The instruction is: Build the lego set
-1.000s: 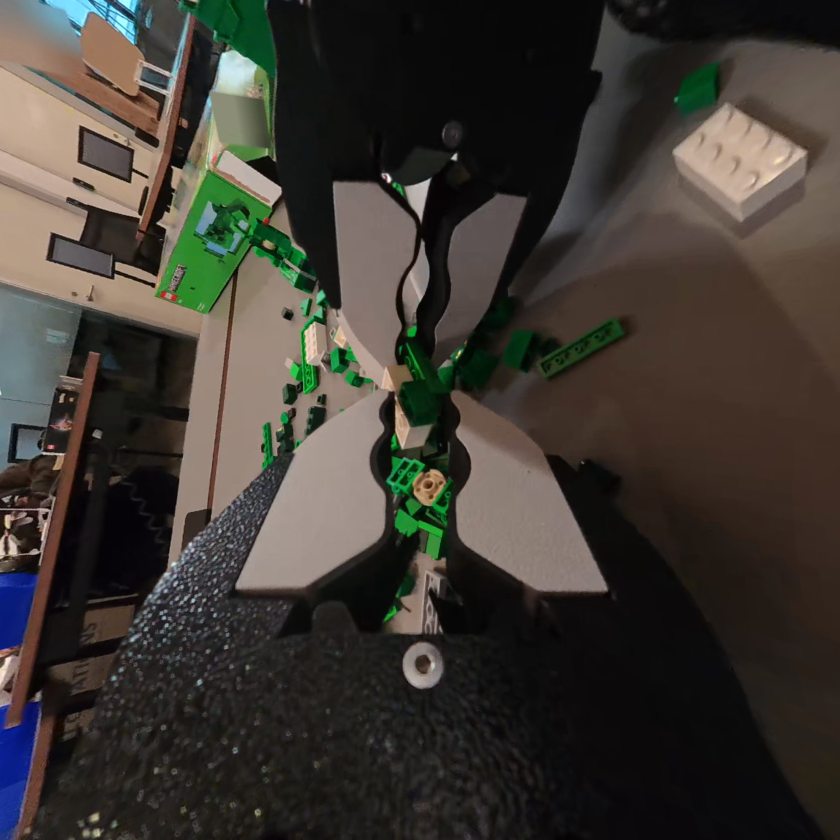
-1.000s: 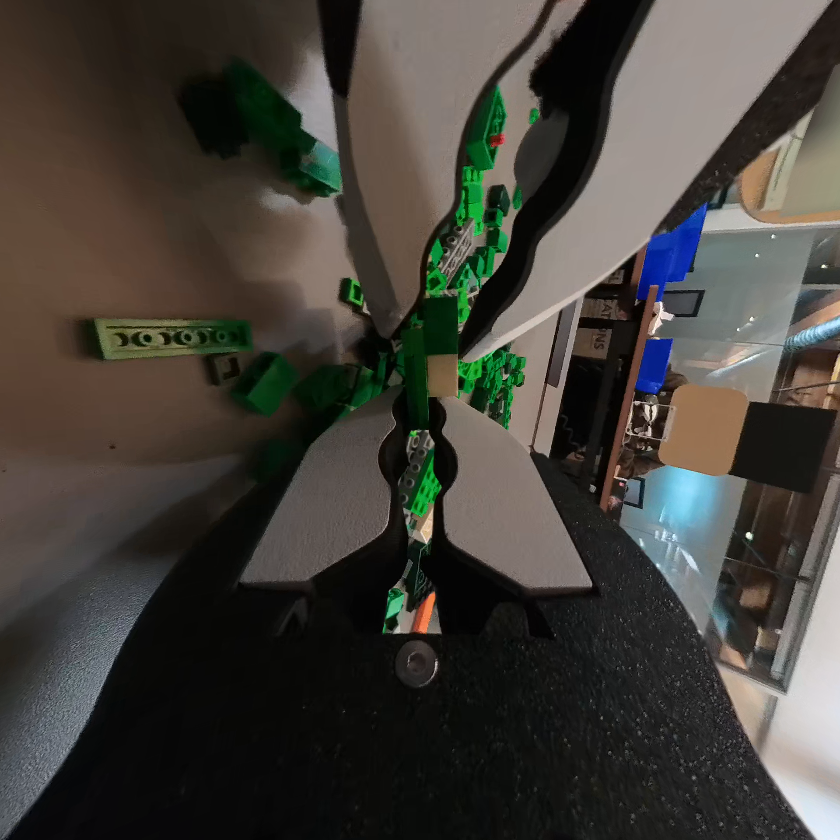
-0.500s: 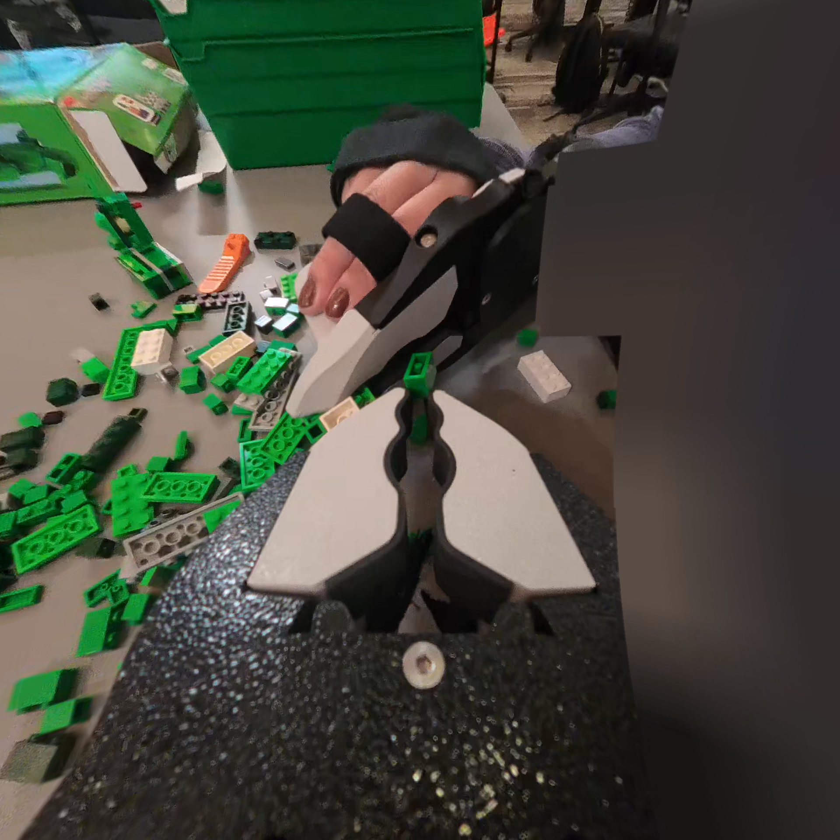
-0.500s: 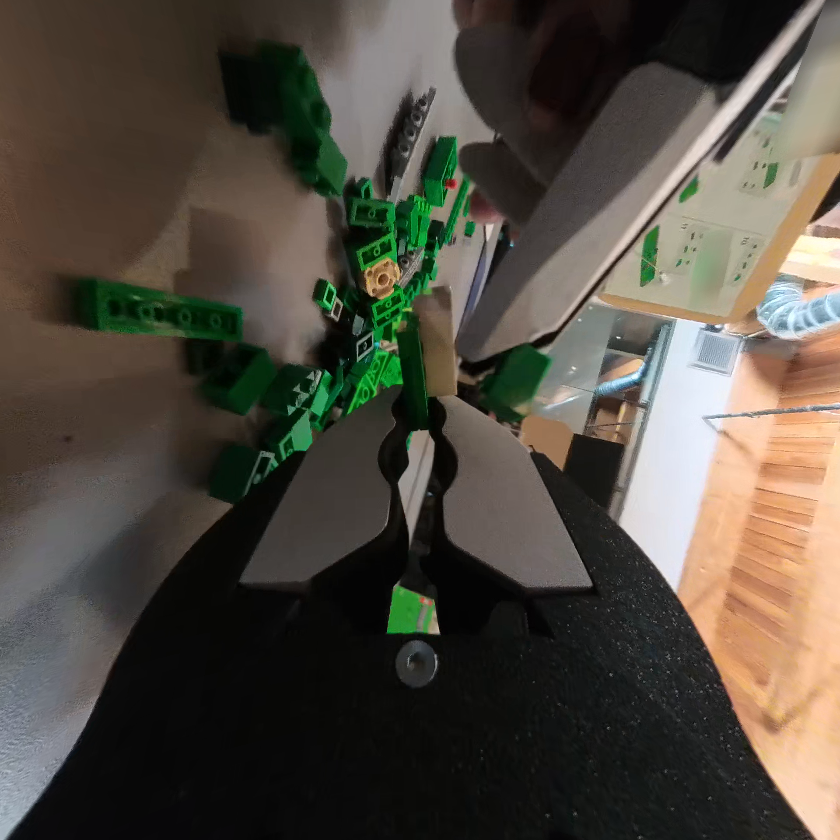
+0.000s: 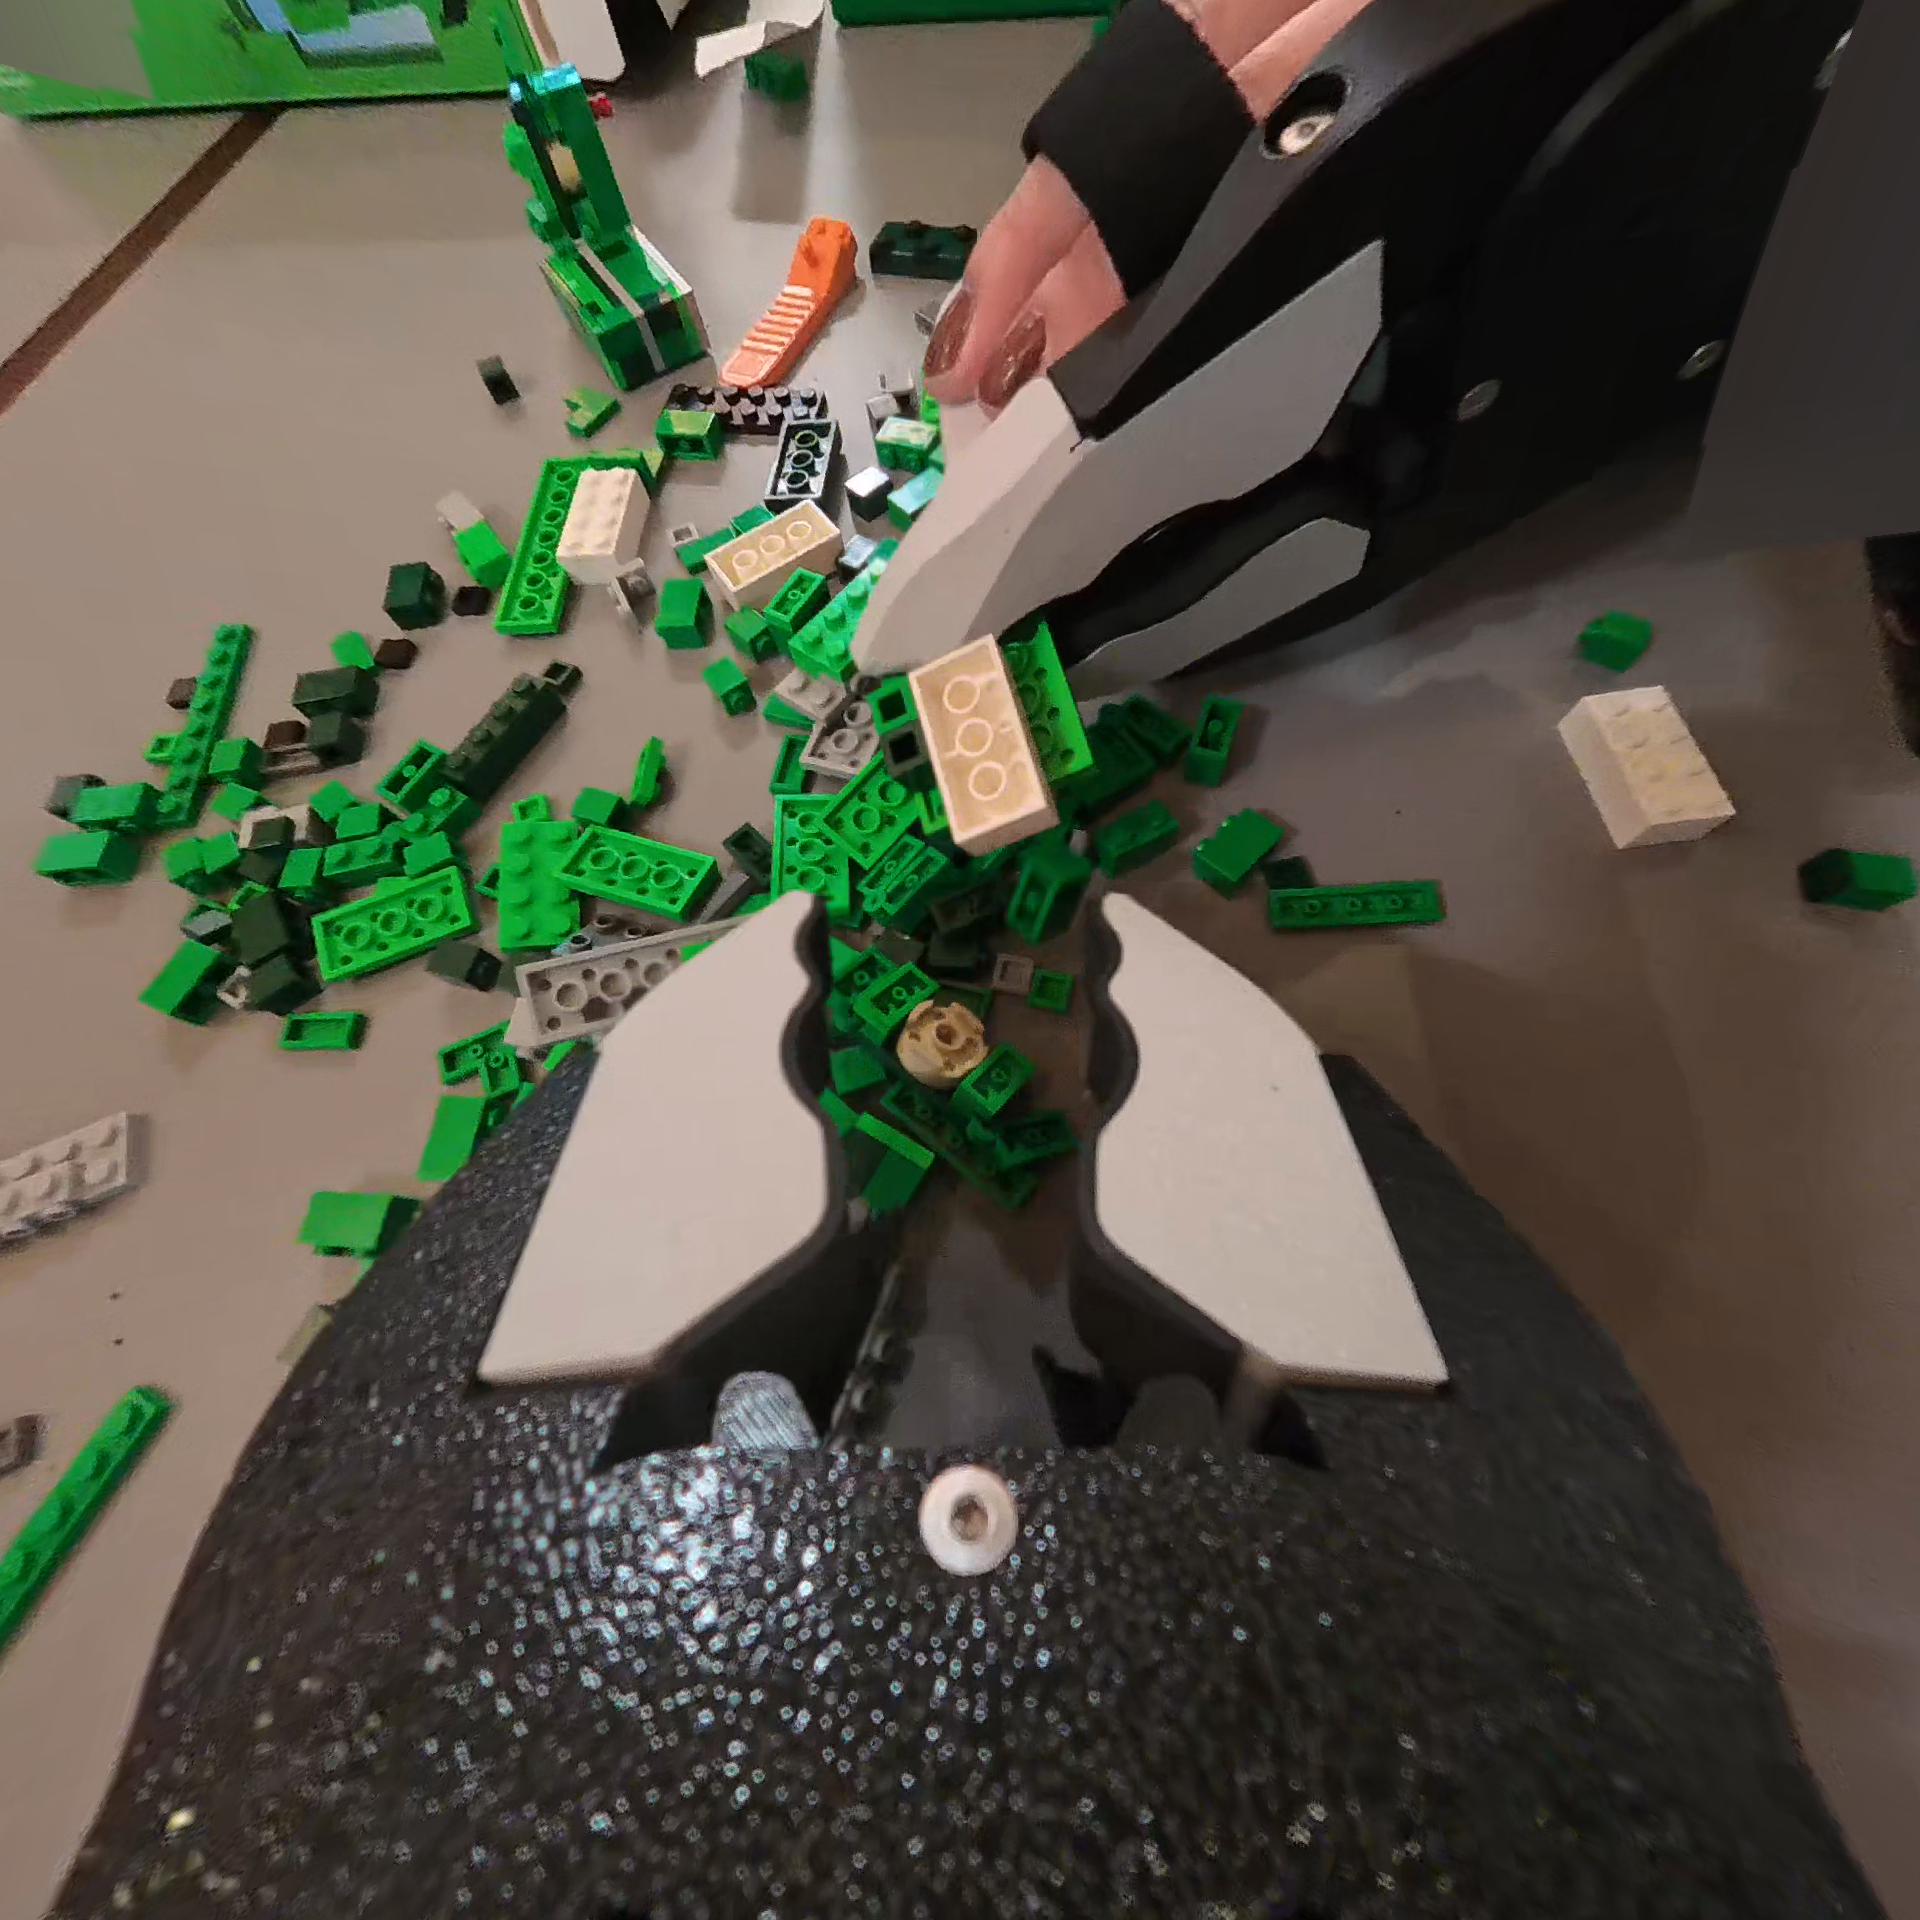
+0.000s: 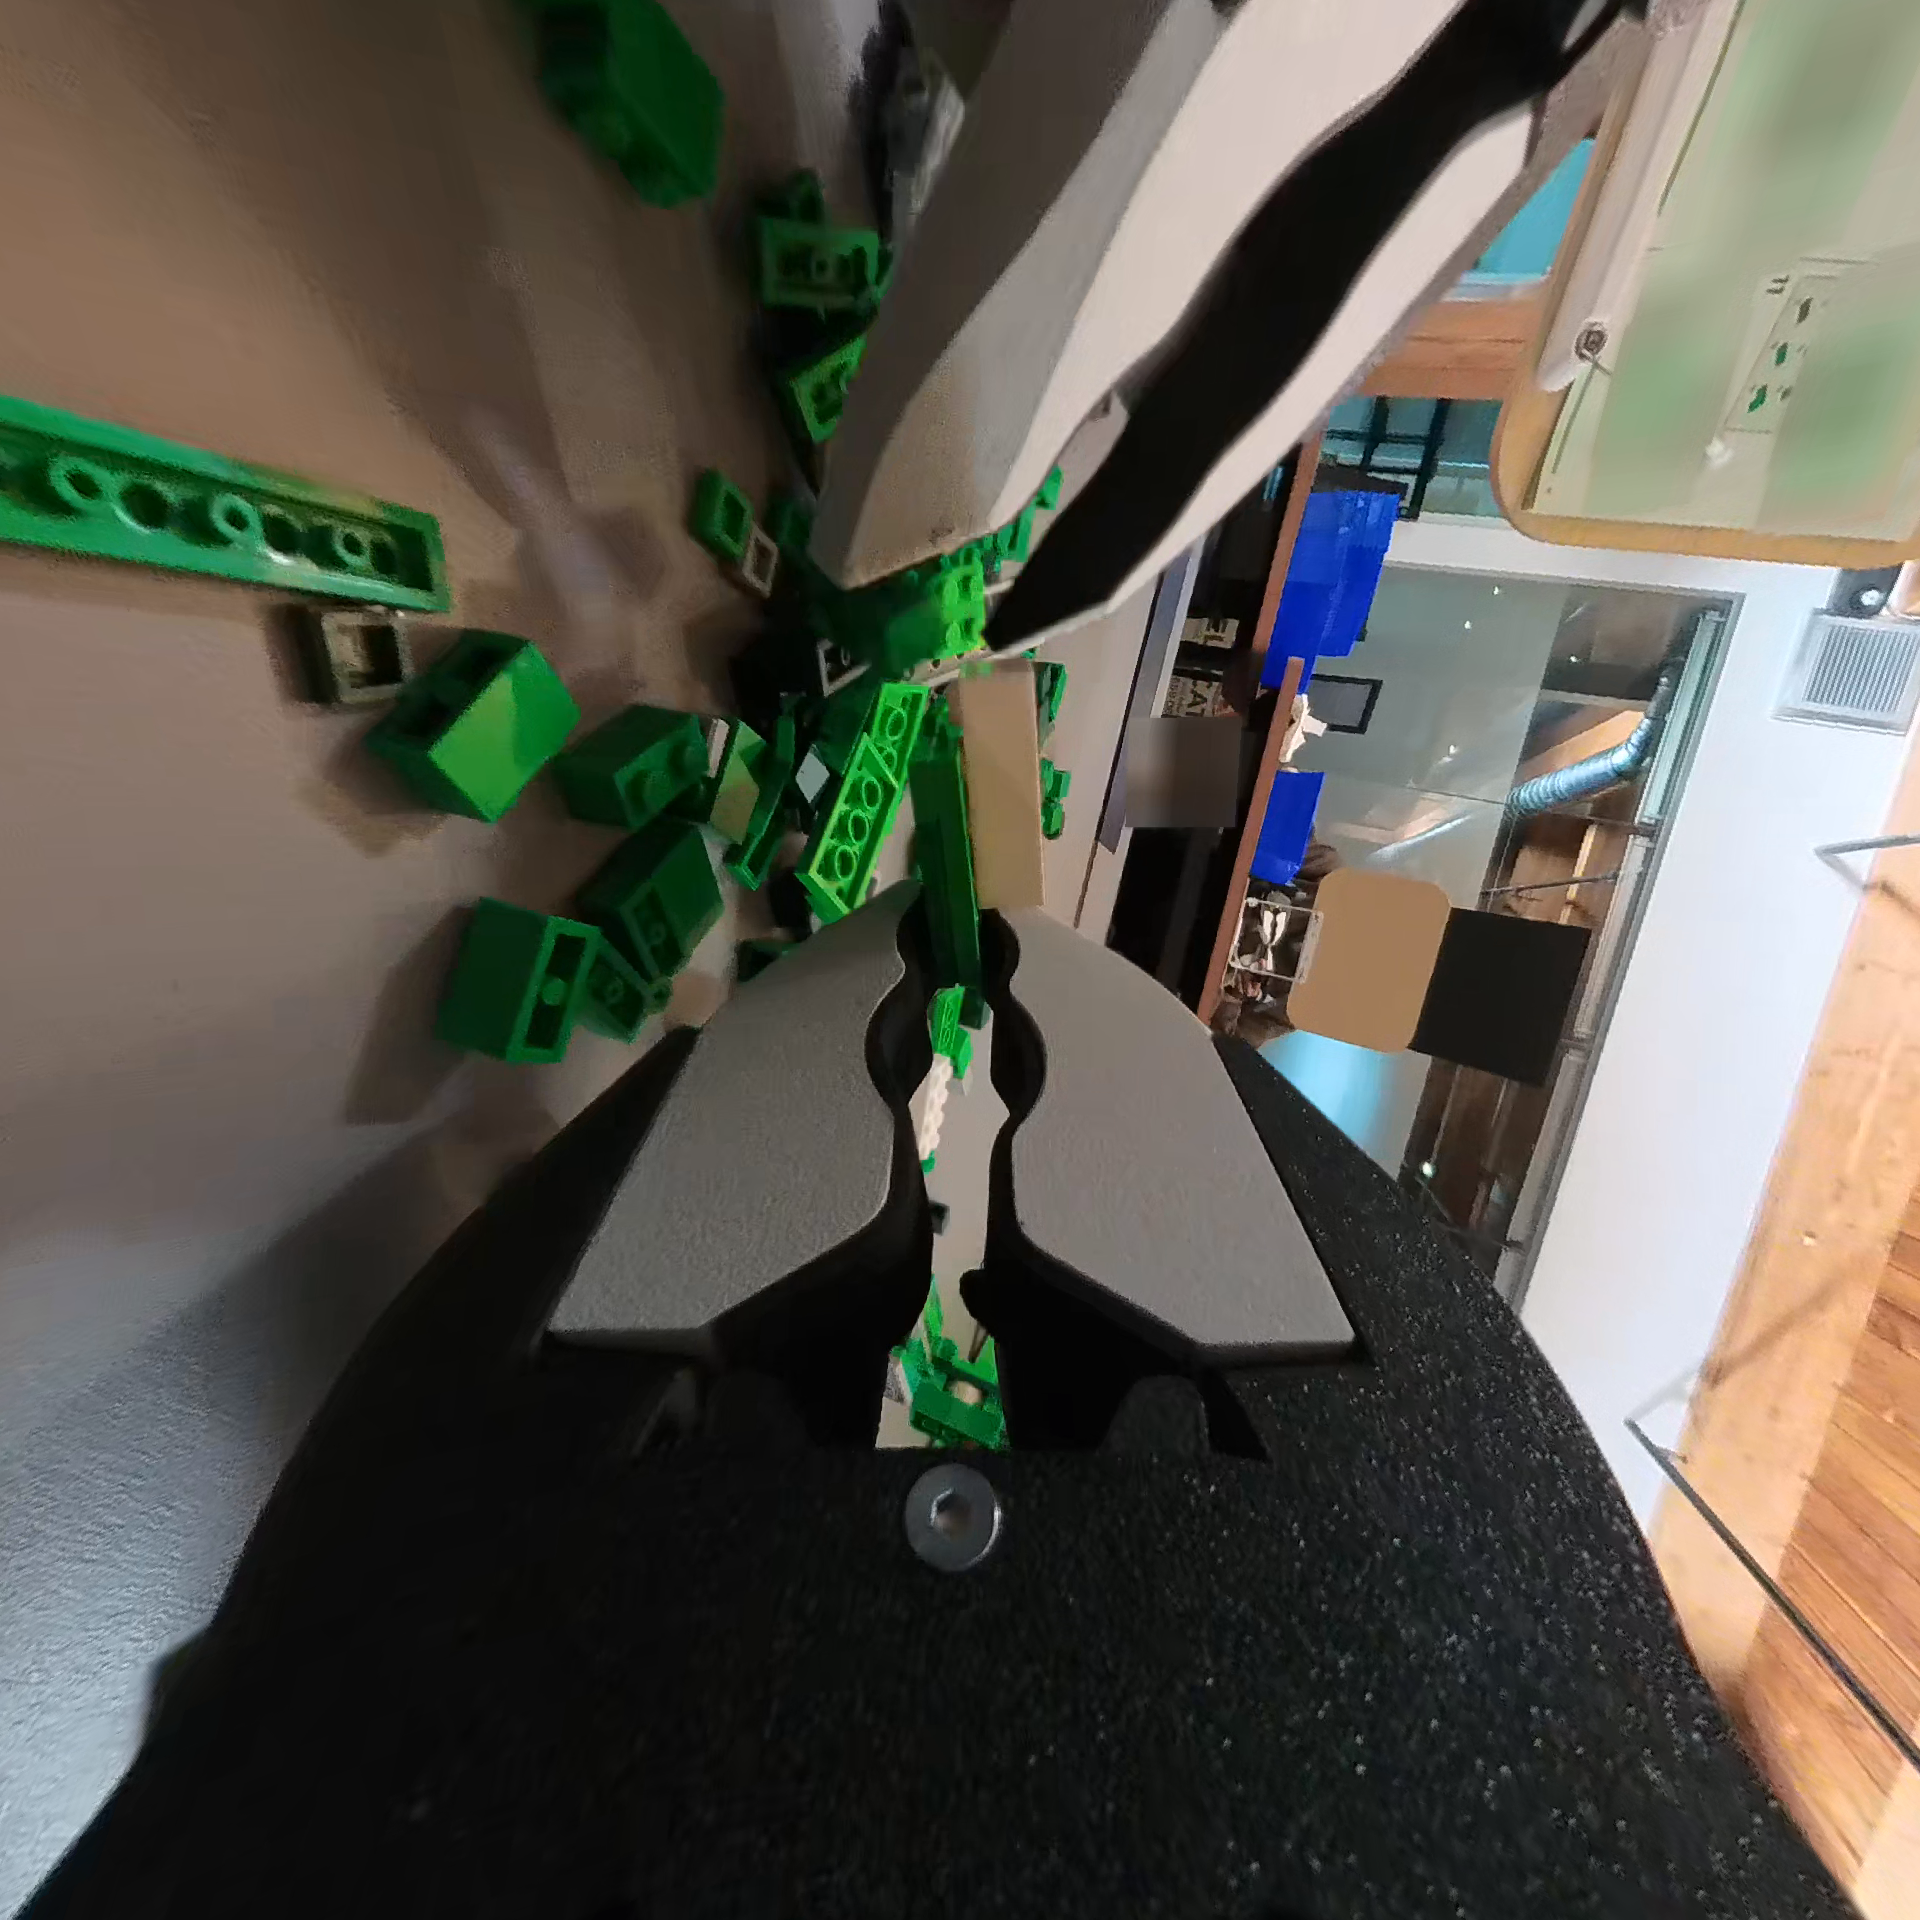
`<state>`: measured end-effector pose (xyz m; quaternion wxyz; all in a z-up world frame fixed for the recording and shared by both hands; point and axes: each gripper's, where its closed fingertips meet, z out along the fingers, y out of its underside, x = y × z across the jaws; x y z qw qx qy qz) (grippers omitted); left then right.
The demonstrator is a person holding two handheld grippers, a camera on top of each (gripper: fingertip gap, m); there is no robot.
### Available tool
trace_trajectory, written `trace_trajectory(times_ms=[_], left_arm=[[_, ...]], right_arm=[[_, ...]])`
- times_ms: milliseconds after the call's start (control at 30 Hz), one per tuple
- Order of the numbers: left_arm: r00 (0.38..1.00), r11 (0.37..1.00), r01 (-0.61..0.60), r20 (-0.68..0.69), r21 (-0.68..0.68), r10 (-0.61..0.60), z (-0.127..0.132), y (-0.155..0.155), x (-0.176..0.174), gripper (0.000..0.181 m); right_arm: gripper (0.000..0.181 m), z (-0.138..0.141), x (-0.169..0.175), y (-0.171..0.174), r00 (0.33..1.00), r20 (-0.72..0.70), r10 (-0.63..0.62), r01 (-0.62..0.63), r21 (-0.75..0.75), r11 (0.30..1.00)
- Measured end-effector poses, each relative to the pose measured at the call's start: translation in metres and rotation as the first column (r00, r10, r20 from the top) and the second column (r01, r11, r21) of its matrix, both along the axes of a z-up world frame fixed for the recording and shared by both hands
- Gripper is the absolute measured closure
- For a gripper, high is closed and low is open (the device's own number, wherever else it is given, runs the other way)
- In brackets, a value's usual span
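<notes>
Item: grey table (image 5: pixel 1558 1091), matte, with a dark seam running across its far left corner. We log a dense scatter of green lego pieces (image 5: pixel 644 871) over its middle, with grey, black and cream ones mixed in.

Item: left gripper (image 5: pixel 956 914), jaws spread wide and empty, hovering above the pile; a tan round stud piece (image 5: pixel 941 1042) lies on the table between its fingers.

Item: right gripper (image 6: pixel 961 914), jaws nearly closed, pinching a small assembly: a cream brick (image 5: pixel 980 750) joined flat to a green plate (image 5: pixel 1049 698). In the left wrist view we see this assembly held in the air just above the heap, with a person's hand (image 5: pixel 1023 281) (dark fingerless glove) behind the claw.

Item: white brick (image 5: pixel 1645 767), alone, well apart to the right of the pile. A long thin green plate (image 5: pixel 1354 904) lies between it and the heap.

Item: orange brick separator (image 5: pixel 795 303), far side of the scatter, just beside a partly built green model (image 5: pixel 597 260) standing upright.

Item: green set box (image 5: pixel 260 52) at the far table edge.

Room (right wrist view, blurred): wooden flooring (image 6: pixel 1849 1299), glass partitions, blue bins (image 6: pixel 1335 582) on shelving, an instruction sheet on a board (image 6: pixel 1714 312).
</notes>
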<state>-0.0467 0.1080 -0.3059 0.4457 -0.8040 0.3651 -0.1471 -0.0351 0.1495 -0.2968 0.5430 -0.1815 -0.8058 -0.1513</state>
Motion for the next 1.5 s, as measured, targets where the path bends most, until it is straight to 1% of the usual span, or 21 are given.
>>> trace_trajectory(times_ms=[67,200,333,433,567,600,667,767,800,867,933,1000,1100,1200,1233,1267,1333,1400,1500], left_arm=[[0.997,0.997,0.030,-0.072,0.072,-0.025,0.002,0.000,0.002,0.136],[0.959,0.964,0.129,-0.278,0.231,-0.061,0.006,-0.004,0.009,0.150],[0.890,0.923,0.219,-0.453,0.316,-0.057,0.005,-0.005,0.011,0.162],[0.868,0.901,0.254,-0.493,0.351,-0.053,0.006,-0.007,0.013,0.164],[0.873,0.866,0.278,-0.486,0.416,-0.048,0.018,-0.009,0.018,0.161],[0.867,0.866,0.285,-0.496,0.411,-0.050,0.017,-0.009,0.018,0.161],[0.852,0.865,0.313,-0.518,0.392,-0.073,0.013,-0.012,0.020,0.168],[0.838,0.865,0.320,-0.541,0.387,-0.068,0.010,-0.012,0.020,0.169],[0.847,0.874,0.303,-0.528,0.380,-0.063,0.011,-0.011,0.020,0.169],[0.885,0.905,0.246,-0.461,0.346,-0.064,0.013,-0.010,0.019,0.169],[0.935,0.930,0.181,-0.349,0.320,-0.062,0.018,-0.009,0.017,0.169],[0.971,0.948,0.125,-0.230,0.292,-0.057,0.025,-0.008,0.016,0.169],[0.997,0.969,0.056,-0.055,0.240,-0.044,0.033,-0.007,0.015,0.170],[0.994,0.984,0.013,0.101,0.178,-0.032,0.038,-0.005,0.014,0.170],[0.987,0.988,-0.004,0.162,0.155,-0.021,0.041,-0.005,0.012,0.170],[0.970,0.993,-0.002,0.243,0.121,-0.028,0.045,-0.006,0.011,0.171],[0.919,0.998,-0.003,0.393,0.065,-0.023,0.052,-0.006,0.008,0.171],[0.902,0.999,-0.031,0.432,0.032,0.014,0.050,-0.002,0.000,0.171],[0.926,0.996,-0.093,0.369,0.007,0.084,0.039,0.004,-0.012,0.170]], right_arm=[[0.175,-0.001,0.000,-0.002,1.000,0.006,0.009,-0.009,-0.004,1.000],[0.175,-0.004,-0.001,-0.010,0.999,0.024,0.033,-0.032,-0.053,0.998],[0.175,-0.010,0.000,-0.017,0.997,0.051,0.049,-0.042,-0.131,0.991],[0.175,-0.011,0.001,-0.019,0.997,0.058,0.050,-0.040,-0.167,0.985],[0.174,-0.014,0.002,-0.020,0.996,0.073,0.045,-0.029,-0.212,0.977],[0.174,-0.015,0.003,-0.021,0.996,0.079,0.045,-0.027,-0.220,0.975],[0.174,-0.017,0.003,-0.021,0.995,0.093,0.044,-0.022,-0.224,0.974],[0.174,-0.018,0.004,-0.021,0.994,0.101,0.043,-0.021,-0.210,0.978],[0.174,-0.017,0.003,-0.020,0.994,0.097,0.041,-0.022,-0.198,0.980],[0.174,-0.014,0.002,-0.018,0.996,0.077,0.041,-0.028,-0.163,0.986],[0.174,-0.008,0.000,-0.017,0.998,0.035,0.045,-0.041,-0.124,0.991],[0.175,0.000,-0.002,-0.015,0.999,-0.008,0.050,-0.051,-0.079,0.996],[0.174,0.008,-0.004,-0.013,0.996,-0.057,0.065,-0.066,-0.012,0.998],[0.174,0.011,-0.005,-0.012,0.993,-0.084,0.085,-0.081,0.046,0.996],[0.175,0.011,-0.005,-0.012,0.992,-0.085,0.098,-0.090,0.087,0.992],[0.175,0.012,-0.007,-0.013,0.989,-0.091,0.113,-0.101,0.132,0.986],[0.175,0.012,-0.010,-0.017,0.986,-0.100,0.134,-0.120,0.139,0.983],[0.174,0.009,-0.010,-0.016,0.989,-0.085,0.124,-0.112,0.126,0.986],[0.175,0.006,-0.007,-0.007,0.994,-0.068,0.091,-0.084,0.094,0.992]])
